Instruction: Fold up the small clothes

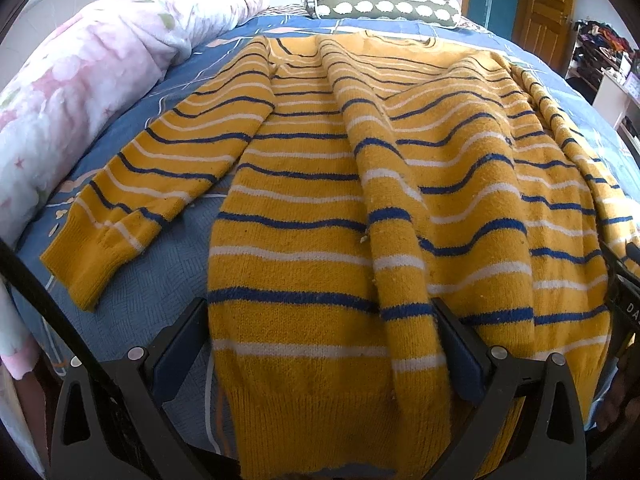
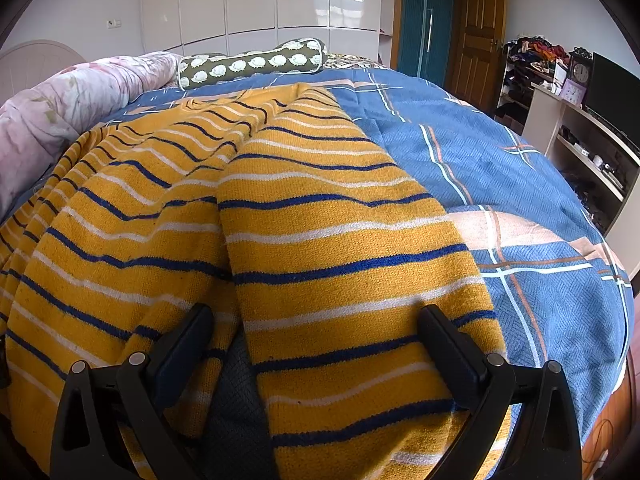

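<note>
A yellow sweater (image 1: 320, 200) with blue and white stripes lies spread on the blue bed cover, collar at the far end. Its left sleeve (image 1: 132, 200) is stretched out to the left. My left gripper (image 1: 320, 312) is open, its jaws wide apart over the left part of the hem. In the right wrist view the sweater's right sleeve (image 2: 344, 260) runs along the body's right side toward me. My right gripper (image 2: 316, 320) is open, with the sleeve's lower part between its fingers. Part of the right gripper (image 1: 624, 292) shows at the left view's right edge.
The bed cover (image 2: 500, 168) is blue plaid. A pink floral quilt (image 1: 80, 80) is bunched along the left side. A sheep-print bolster (image 1: 384, 6) lies at the far end. Shelves with a TV (image 2: 600, 128) and a wooden door (image 2: 480, 48) stand to the right.
</note>
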Demonstrator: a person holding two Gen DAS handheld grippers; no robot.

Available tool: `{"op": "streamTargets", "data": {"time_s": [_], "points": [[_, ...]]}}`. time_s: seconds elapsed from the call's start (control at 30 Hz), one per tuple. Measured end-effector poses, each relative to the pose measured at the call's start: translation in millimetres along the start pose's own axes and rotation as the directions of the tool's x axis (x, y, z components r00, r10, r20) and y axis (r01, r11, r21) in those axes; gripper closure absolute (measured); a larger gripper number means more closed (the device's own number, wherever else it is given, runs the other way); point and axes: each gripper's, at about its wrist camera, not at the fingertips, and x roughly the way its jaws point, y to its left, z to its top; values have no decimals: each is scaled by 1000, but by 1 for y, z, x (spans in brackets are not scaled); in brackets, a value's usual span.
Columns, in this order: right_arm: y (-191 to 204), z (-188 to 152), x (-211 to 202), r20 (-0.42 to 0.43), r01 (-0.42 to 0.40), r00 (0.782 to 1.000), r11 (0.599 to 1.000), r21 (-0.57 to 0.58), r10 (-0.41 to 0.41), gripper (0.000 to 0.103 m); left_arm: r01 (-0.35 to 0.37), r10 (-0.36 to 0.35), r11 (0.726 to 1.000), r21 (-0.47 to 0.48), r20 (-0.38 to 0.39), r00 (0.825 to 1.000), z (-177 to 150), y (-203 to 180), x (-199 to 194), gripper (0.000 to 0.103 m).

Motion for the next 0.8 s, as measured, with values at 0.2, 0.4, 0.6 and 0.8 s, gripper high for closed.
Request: {"op": "streamTargets", "data": {"time_s": [0.2, 0.4, 0.6, 0.8], "points": [[0, 0, 0, 4, 1, 1000, 1000, 1, -1, 0, 23, -23, 1000, 1, -9, 1000, 1, 5, -12, 4], [1, -1, -1, 11, 2, 1000, 1000, 0, -2, 0, 55, -55, 998, -5, 34, 998, -1, 16, -38, 5], [1, -3, -2, 20, 5, 1000, 1000, 1, -5, 0, 45, -45, 999, -5, 83, 996, 0, 25, -58, 5], [1, -3, -1, 22, 5, 1000, 1000, 1, -5, 0, 69, -69, 998, 0, 53, 996, -3, 21, -52, 5]]}}
